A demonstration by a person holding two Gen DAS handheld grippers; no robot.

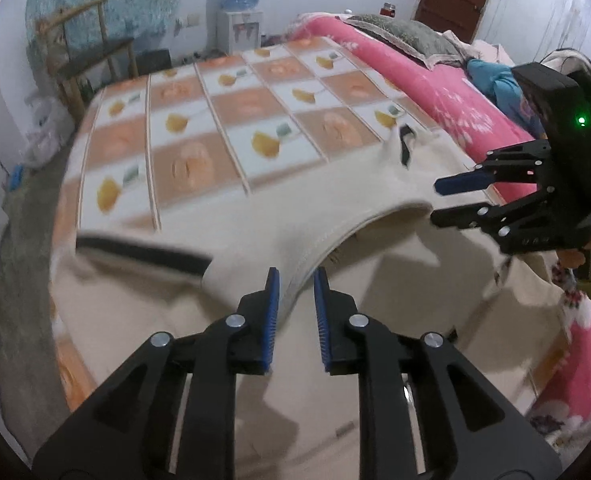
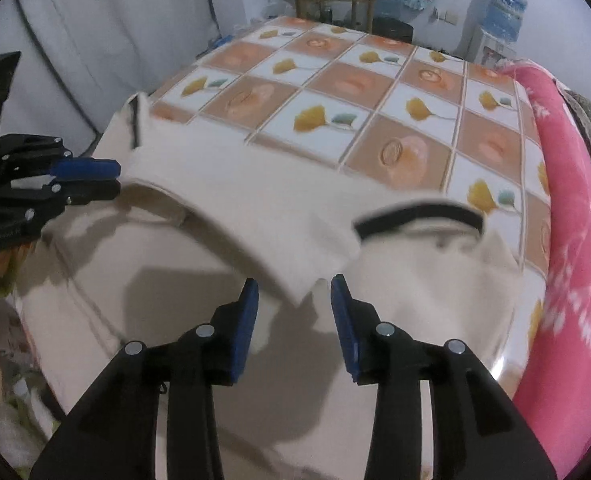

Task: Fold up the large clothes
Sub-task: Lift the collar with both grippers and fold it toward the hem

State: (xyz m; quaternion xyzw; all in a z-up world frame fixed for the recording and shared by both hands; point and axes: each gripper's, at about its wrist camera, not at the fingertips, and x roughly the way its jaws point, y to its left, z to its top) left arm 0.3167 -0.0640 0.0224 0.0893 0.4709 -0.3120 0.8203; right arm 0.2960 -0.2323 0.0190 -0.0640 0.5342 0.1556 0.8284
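Tiled cloth (image 1: 223, 120) covers the bench beside a pink blanket (image 1: 427, 80), with a water cooler (image 1: 241, 12) against the far wall. Seen from your left wrist, the cream garment (image 1: 335, 184) lies across the bench's near end, its near edge raised and curling over. Your left tongs (image 1: 296, 278) stand slightly parted with that edge running between the pads; whether they pinch it cannot be told through the blur. Your right tongs (image 1: 435, 200) hover at the right, jaws apart, nothing visibly between them.

From your right wrist, the shirt (image 2: 255, 208) runs crosswise, long axis left to right, with a black-trimmed cuff (image 2: 419, 216) at the right and another trim at the far left corner. Your right tongs (image 2: 295, 282) are released, a fabric corner hanging loose between the pads without touching them. Your left tongs (image 2: 117, 180) appear nearly clenched at the left edge; a grip cannot be confirmed.

Judging by the doubled layer, a first fold looks in hand, not flattened; later folds and squaring up remain.
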